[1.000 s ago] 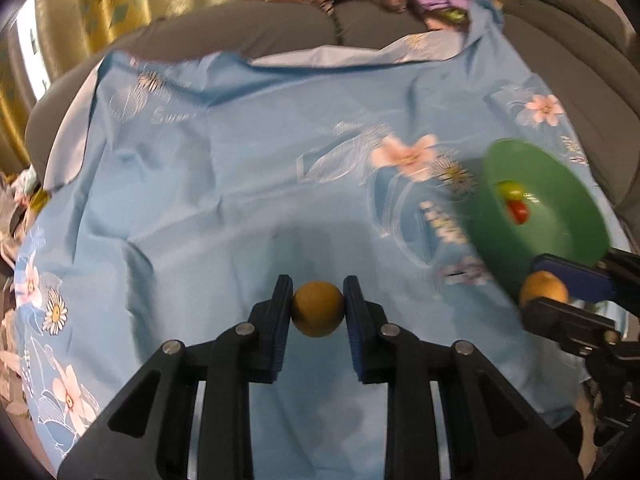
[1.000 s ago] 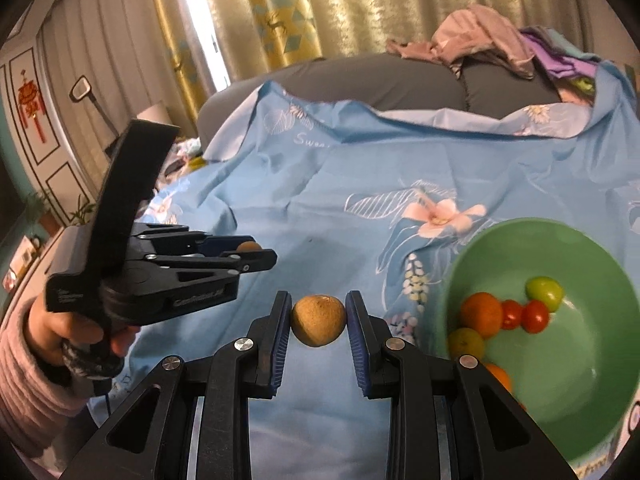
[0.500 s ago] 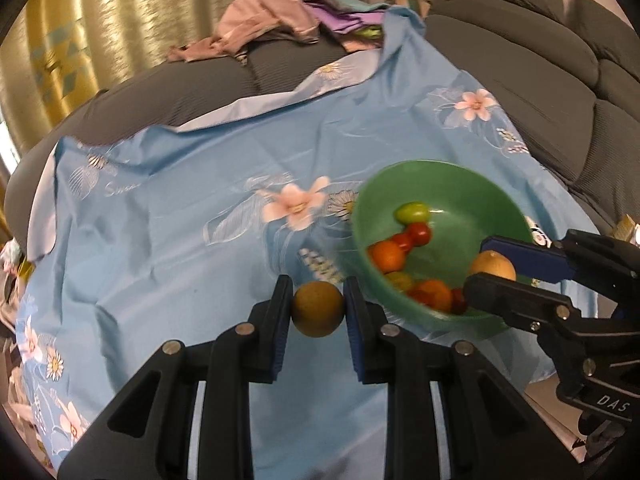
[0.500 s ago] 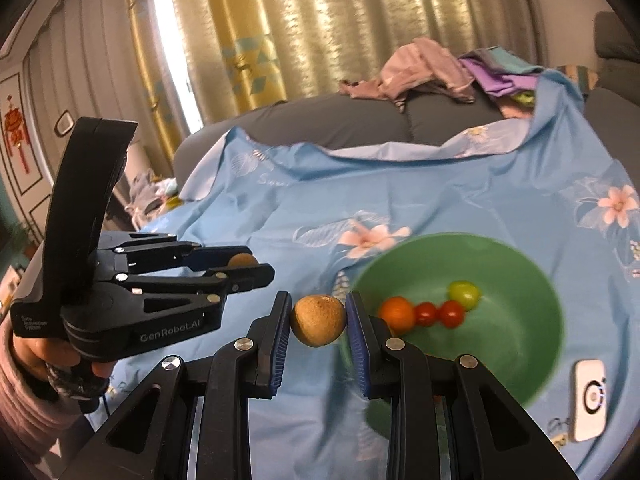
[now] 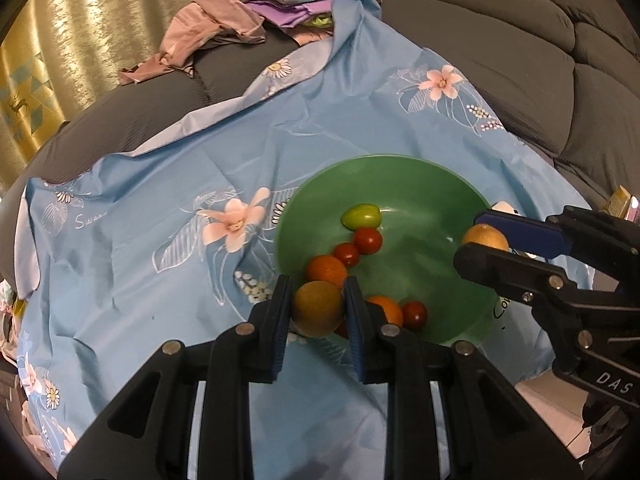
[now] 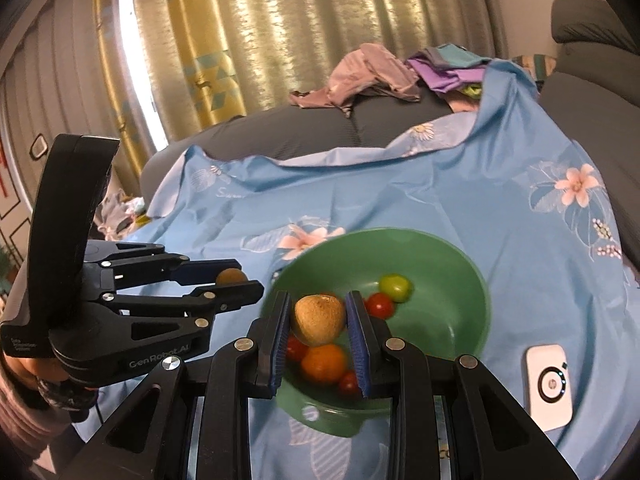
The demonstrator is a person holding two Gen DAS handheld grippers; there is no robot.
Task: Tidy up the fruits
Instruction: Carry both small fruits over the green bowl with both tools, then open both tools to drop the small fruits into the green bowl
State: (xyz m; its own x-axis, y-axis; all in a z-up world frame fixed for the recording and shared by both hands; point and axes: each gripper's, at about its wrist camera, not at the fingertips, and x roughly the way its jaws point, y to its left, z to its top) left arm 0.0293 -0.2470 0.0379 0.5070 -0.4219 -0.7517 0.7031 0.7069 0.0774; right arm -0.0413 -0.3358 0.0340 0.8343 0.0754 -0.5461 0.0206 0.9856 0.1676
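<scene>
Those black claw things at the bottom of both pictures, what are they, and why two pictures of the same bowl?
No robot here: a person holds a two-fingered tool in each hand, and each tool carries a camera looking along its fingers. One picture comes from the left tool, the other from the right tool; each also shows the other tool at its side. Both are clamped shut on a round brownish fruit, the left one's fruit and the right one's fruit. Ahead, a green bowl sits on a blue flowered cloth over a grey sofa and already holds small red, orange and green fruits. A white device lies beside it.
</scene>
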